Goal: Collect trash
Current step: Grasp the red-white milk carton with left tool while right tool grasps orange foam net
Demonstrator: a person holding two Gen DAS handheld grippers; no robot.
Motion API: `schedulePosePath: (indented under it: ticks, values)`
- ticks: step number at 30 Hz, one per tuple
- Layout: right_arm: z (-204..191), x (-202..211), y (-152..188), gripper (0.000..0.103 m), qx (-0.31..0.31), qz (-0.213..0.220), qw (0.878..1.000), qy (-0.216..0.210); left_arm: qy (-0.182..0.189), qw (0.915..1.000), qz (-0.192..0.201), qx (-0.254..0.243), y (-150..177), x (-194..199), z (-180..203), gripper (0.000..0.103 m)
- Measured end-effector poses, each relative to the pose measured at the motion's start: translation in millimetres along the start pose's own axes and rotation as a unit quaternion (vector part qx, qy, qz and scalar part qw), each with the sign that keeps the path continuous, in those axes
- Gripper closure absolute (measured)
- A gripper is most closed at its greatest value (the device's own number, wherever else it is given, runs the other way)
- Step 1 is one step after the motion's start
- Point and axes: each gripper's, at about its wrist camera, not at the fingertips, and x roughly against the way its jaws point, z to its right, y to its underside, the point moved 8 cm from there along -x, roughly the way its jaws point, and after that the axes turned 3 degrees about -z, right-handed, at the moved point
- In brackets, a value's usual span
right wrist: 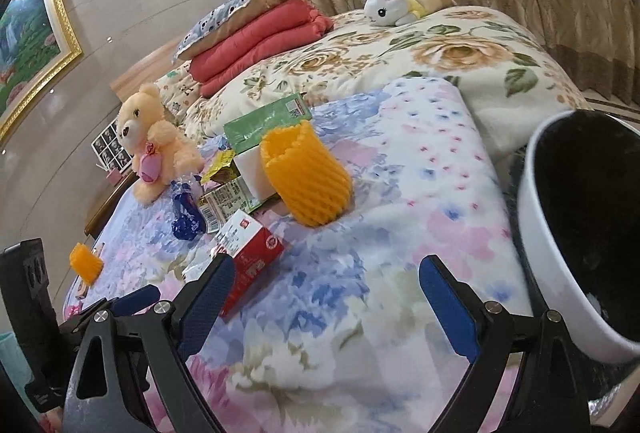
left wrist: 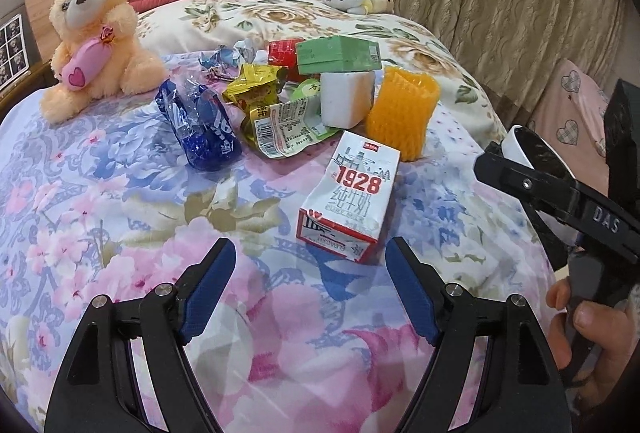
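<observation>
Lying flat: milk carton (left wrist: pixel 352 197) | top end nearest left gripper (left wrist: pixel 310 253) (fingers spread)

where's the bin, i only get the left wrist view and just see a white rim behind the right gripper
Observer: The bin is close on the right of the right gripper, its mouth in view, black inside.
Operator: any trash i'm missing
Observer: Yes, a second orange net lies alone near the edge of the bed, at the left of the right wrist view.
Operator: right gripper holding anything
Observer: No, its jaws are open with nothing between them.
</observation>
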Motion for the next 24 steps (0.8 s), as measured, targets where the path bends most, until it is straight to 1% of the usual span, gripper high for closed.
schedulePosePath:
  ticks: [4,9,12,13,14,15,16,17,18,19,21,22,23,24]
  values:
    - [2,-14,-10,0.009,0.002,-0.004,1.000,-0.003,0.007,1.0000,-0.005,-0.002,-5,-6,1,0.024]
    - [-2,-35,-23,0.010,0.011,-0.017,1.000,-0.019,0.020,0.9996,-0.013,-0.013,-12,-16,9,0.024]
    - [-4,-49,-29,0.013,0.009,-0.028,0.999,-0.027,0.021,0.9992,-0.022,-0.025,-15,-25,15,0.024]
    - [-4,-54,-30,0.016,0.008,-0.032,0.999,-0.028,0.022,0.9990,-0.026,-0.028,-14,-29,17,0.025]
    - [-5,-58,-31,0.020,0.009,-0.035,0.999,-0.028,0.022,0.9988,-0.030,-0.030,-14,-31,17,0.032]
    - [-5,-62,-32,0.022,0.008,-0.038,0.999,-0.029,0.024,0.9986,-0.034,-0.031,-13,-34,17,0.039]
    - [-4,-65,-33,0.026,0.007,-0.041,0.999,-0.028,0.030,0.9982,-0.043,-0.030,-11,-37,18,0.051]
    - [-4,-68,-33,0.035,0.005,-0.042,0.999,-0.029,0.037,0.9978,-0.050,-0.025,-11,-40,17,0.052]
    - [-4,-70,-33,0.040,0.003,-0.045,0.999,-0.031,0.045,0.9978,-0.045,-0.019,-12,-39,16,0.052]
    - [-4,-71,-33,0.051,0.001,-0.045,0.998,-0.033,0.053,0.9976,-0.042,-0.016,-13,-38,15,0.052]
    - [-5,-68,-33,0.057,0.002,-0.038,0.999,-0.031,0.054,0.9978,-0.034,-0.014,-12,-34,14,0.053]
    - [-5,-66,-33,0.063,0.002,-0.036,0.999,-0.031,0.053,0.9981,-0.028,-0.015,-13,-31,14,0.053]
    - [-4,-63,-32,0.066,-0.001,-0.036,0.999,-0.031,0.050,0.9983,-0.023,-0.017,-14,-29,14,0.053]
    - [-3,-59,-30,0.067,-0.006,-0.034,0.999,-0.033,0.047,0.9986,-0.017,-0.019,-14,-26,15,0.053]
